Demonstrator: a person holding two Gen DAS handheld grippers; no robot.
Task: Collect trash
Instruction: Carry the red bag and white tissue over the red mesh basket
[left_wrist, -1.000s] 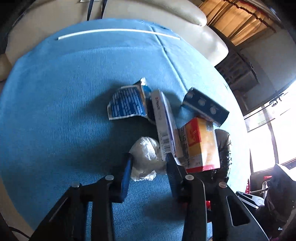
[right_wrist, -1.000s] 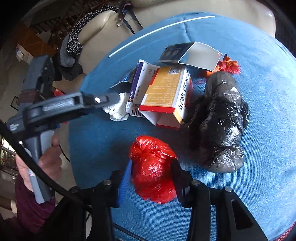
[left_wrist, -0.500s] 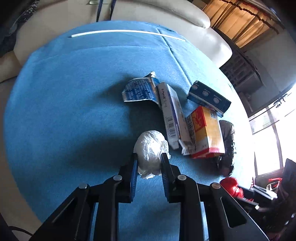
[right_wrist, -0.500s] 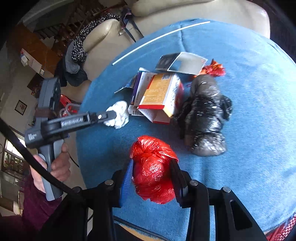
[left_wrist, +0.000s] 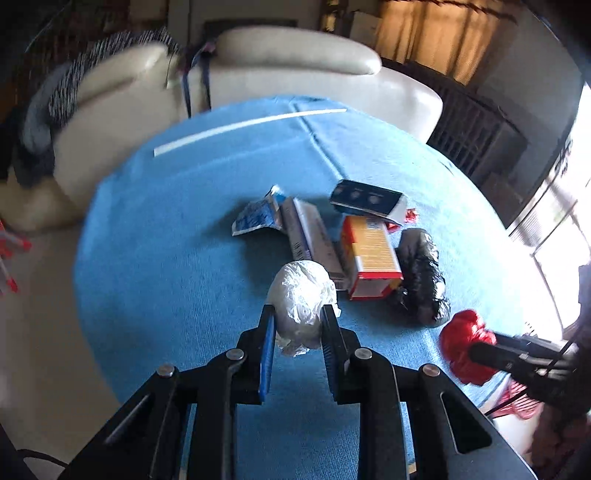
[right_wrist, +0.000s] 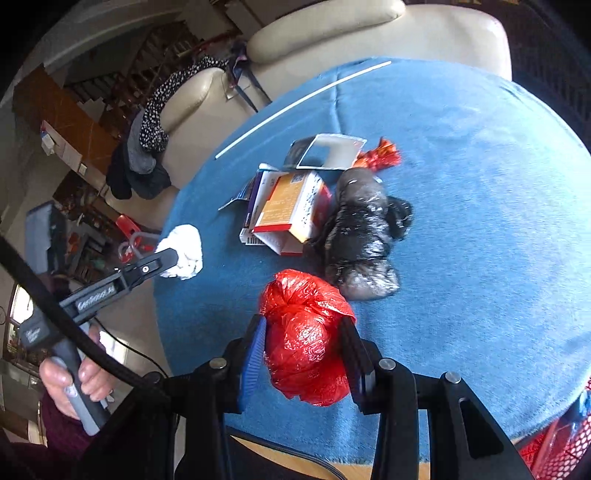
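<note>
A: Both grippers lifted since the earlier frame; table cloth (left_wrist: 166, 258) looks further off. White wad was on the cloth beside the boxes, now it's up off it.

B: Left gripper (left_wrist: 298, 321)?

A: Jaws narrowed onto the white plastic wad (left_wrist: 301, 302), pads pressing both sides. Crinkly, translucent white, ball-shaped, loose tail hanging below the pads.

B: Right gripper (right_wrist: 303, 343)?

A: Clamped on the red plastic bag (right_wrist: 308, 339), about same gap as before. Glossy, crumpled, bulges above and below the fingers. Near the table's front edge.

B: Left on the table?

A: Black bag (right_wrist: 364, 236), shiny, lumpy, lying right of the boxes. Orange-and-red box (right_wrist: 291, 210) open at one end, leaning on the white-and-purple box (left_wrist: 312, 236). Blue torn packet (left_wrist: 255, 219) left of those. Dark carton (left_wrist: 365, 199) behind, red wrapper (right_wrist: 380, 157) just beside it.

B: Person?

A: Hand (right_wrist: 74, 380) on the left gripper's handle, dark red sleeve.
</note>
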